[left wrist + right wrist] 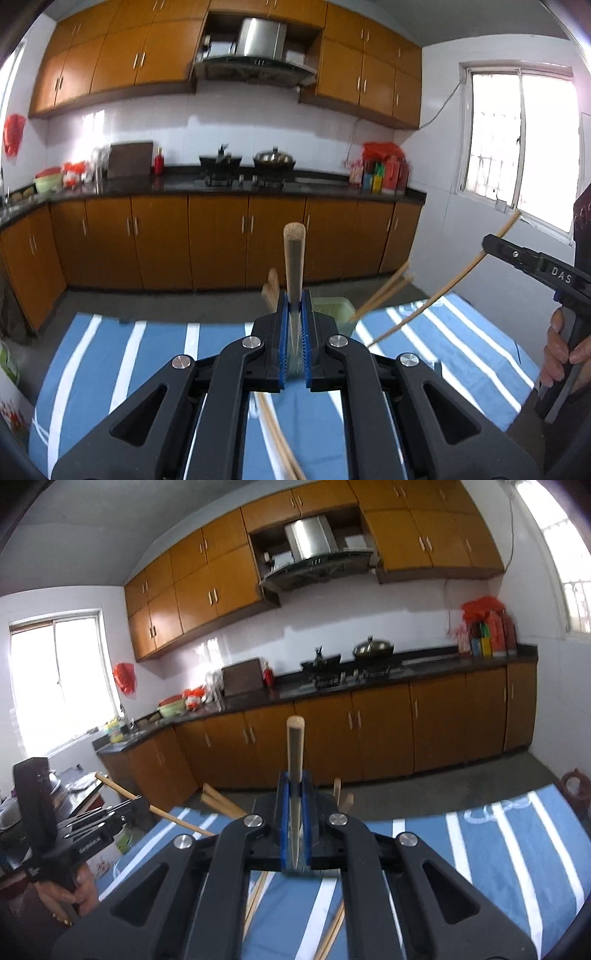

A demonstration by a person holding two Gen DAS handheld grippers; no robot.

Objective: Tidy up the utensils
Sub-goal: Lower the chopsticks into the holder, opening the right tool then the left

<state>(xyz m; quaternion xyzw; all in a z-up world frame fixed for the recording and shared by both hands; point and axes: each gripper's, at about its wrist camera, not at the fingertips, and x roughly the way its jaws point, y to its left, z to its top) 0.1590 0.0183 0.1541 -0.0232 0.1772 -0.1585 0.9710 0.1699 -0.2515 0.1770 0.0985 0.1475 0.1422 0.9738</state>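
One pale wooden chopstick is clamped in the left tool, another in the right tool, above the blue-striped worktop. Lowering into the pale green holder is judged next.

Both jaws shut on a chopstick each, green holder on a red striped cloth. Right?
Nearly. The cloth is blue with white stripes, not red; the left wrist view shows it. The rest holds: the left gripper and right gripper each clamp a chopstick, and the green holder stands on the cloth.
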